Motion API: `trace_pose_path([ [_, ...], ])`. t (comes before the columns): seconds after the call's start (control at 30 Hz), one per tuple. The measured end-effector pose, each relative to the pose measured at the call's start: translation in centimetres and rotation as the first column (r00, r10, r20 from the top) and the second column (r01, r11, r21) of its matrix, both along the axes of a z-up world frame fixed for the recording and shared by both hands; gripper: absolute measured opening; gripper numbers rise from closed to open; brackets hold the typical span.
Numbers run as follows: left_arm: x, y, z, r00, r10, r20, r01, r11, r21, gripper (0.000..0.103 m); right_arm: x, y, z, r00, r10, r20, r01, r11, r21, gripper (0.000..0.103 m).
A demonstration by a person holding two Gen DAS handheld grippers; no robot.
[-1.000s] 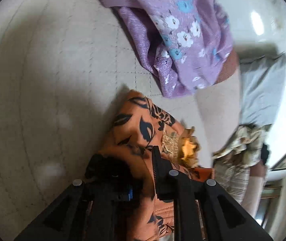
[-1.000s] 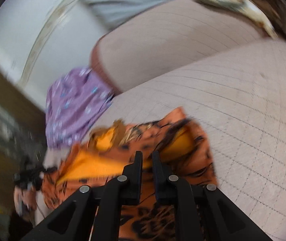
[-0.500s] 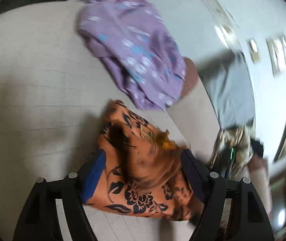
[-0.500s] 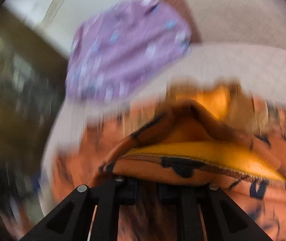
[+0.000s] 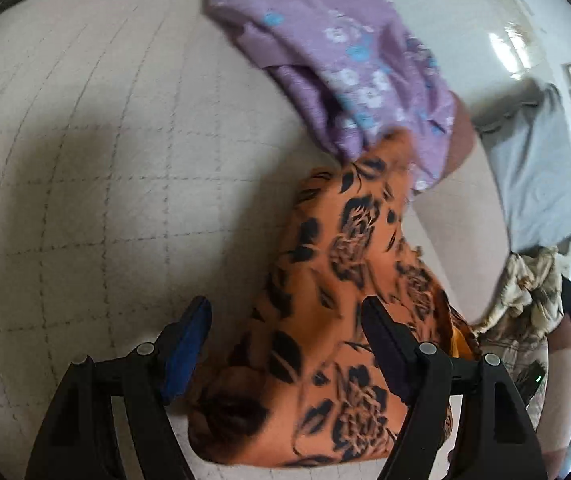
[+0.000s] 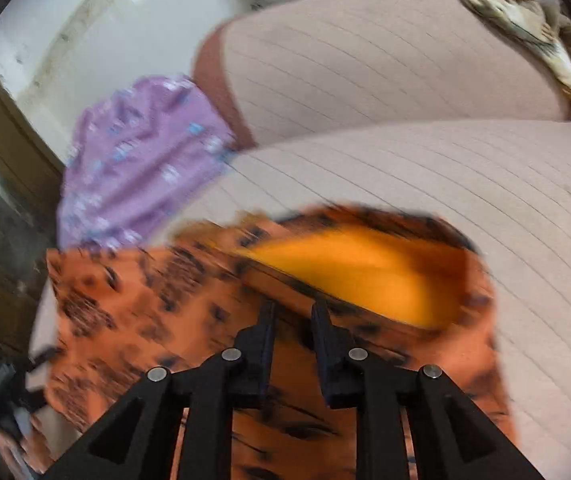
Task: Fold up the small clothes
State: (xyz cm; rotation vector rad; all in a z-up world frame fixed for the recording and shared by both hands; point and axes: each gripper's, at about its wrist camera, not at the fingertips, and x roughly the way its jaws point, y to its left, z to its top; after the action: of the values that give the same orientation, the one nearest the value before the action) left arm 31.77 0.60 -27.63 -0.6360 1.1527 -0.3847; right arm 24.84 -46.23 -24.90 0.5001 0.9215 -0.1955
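Nearest in the left wrist view, the left gripper is seen with its jaws spread wide; nothing is pinched between them. Part of the orange garment with the black floral print lies in the gap, overlapping the right-hand finger, while the blue-padded left-hand finger is held clear of it over bare cover.

In the right wrist view, the right gripper is seen with its fingers drawn close together, a narrow gap left between the tips. The same orange garment fills the space under and ahead of them, with a plain orange inner face turned up just beyond the tips. Whether a layer is actually pinched cannot be told, since the picture is smeared by motion.

The garment is spread on the pale quilted cover, near its edge, and its long axis is run away from the left gripper toward the purple floral garment, which it reaches or slightly overlaps at its far end. That purple piece is draped over the edge of the cover.

The next fold is judged to turn on this: the cloth lies straight ahead of both grippers, and the right one is set closer to the raised hem.

Farther off, a grey cloth and a crumpled beige patterned cloth are seen.
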Motion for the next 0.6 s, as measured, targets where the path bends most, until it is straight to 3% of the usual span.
trace_pose_path([
  [0.1,0.2,-0.2,-0.1,1.000,0.006,0.011,-0.006,1.000,0.009,0.077,0.6,-2.9,-2.4,0.996,-0.056,-0.067,0.061,0.996,0.071,0.021],
  [0.2,0.3,-1.0,0.0,0.999,-0.016,0.030,0.015,0.998,0.057,0.077,2.3,-4.9,-3.3,0.990,-0.124,-0.064,0.130,0.987,0.097,0.022],
  [0.37,0.8,-2.0,0.6,0.997,-0.049,0.064,0.039,0.988,0.147,0.077,5.1,-7.2,-0.5,0.962,-0.262,0.071,0.257,0.964,0.071,0.022],
  [0.47,0.8,-2.1,1.1,0.995,-0.035,0.094,0.013,0.974,0.225,0.077,4.3,-5.6,1.4,0.979,-0.168,0.117,0.162,0.985,0.064,0.022],
  [0.6,-0.5,-2.2,2.9,0.982,-0.043,0.183,-0.011,0.959,0.284,0.077,1.4,-0.3,1.1,0.995,0.089,0.047,-0.093,0.993,0.075,0.022],
])
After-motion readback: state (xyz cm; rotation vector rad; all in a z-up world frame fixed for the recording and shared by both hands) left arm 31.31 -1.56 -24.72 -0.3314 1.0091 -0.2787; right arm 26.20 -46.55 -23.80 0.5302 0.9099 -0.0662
